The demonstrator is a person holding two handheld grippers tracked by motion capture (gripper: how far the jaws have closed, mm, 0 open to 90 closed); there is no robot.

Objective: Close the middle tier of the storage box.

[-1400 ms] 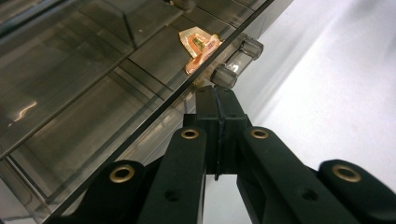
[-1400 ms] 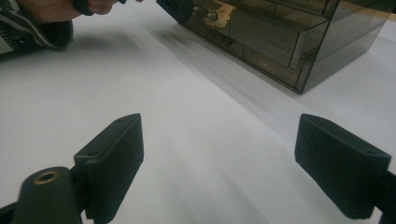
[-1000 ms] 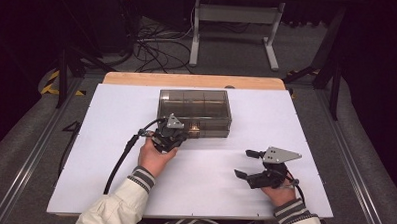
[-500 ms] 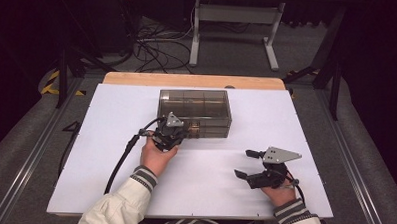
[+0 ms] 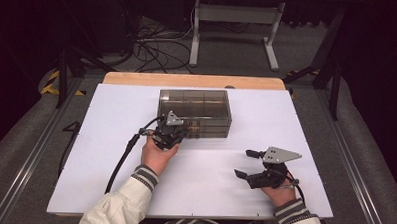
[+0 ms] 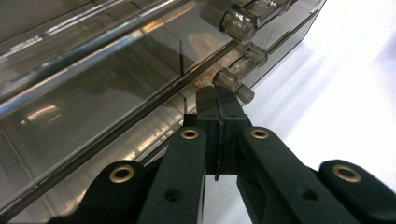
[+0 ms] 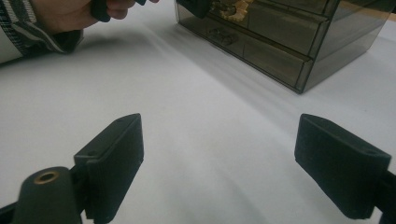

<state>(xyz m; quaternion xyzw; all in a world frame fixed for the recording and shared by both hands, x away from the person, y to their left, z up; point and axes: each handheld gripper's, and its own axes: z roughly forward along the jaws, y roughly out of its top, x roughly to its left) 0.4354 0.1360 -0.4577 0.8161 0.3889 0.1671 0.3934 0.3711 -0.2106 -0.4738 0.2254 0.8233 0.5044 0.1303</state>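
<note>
A smoked, see-through drawer box stands at the middle back of the white table. My left gripper is shut, its tips against the box's front. In the left gripper view the shut jaws end just under a clear round drawer knob, with another knob higher up; nothing shows between the pads. My right gripper rests low on the table at the front right, open and empty. Its view shows its wide-apart gripper, and the box beyond it.
The left gripper's black cable trails over the table toward the front left. A wooden strip edges the table's back. Behind it, loose cables and a metal stand are on the floor. The person's left hand is at the box.
</note>
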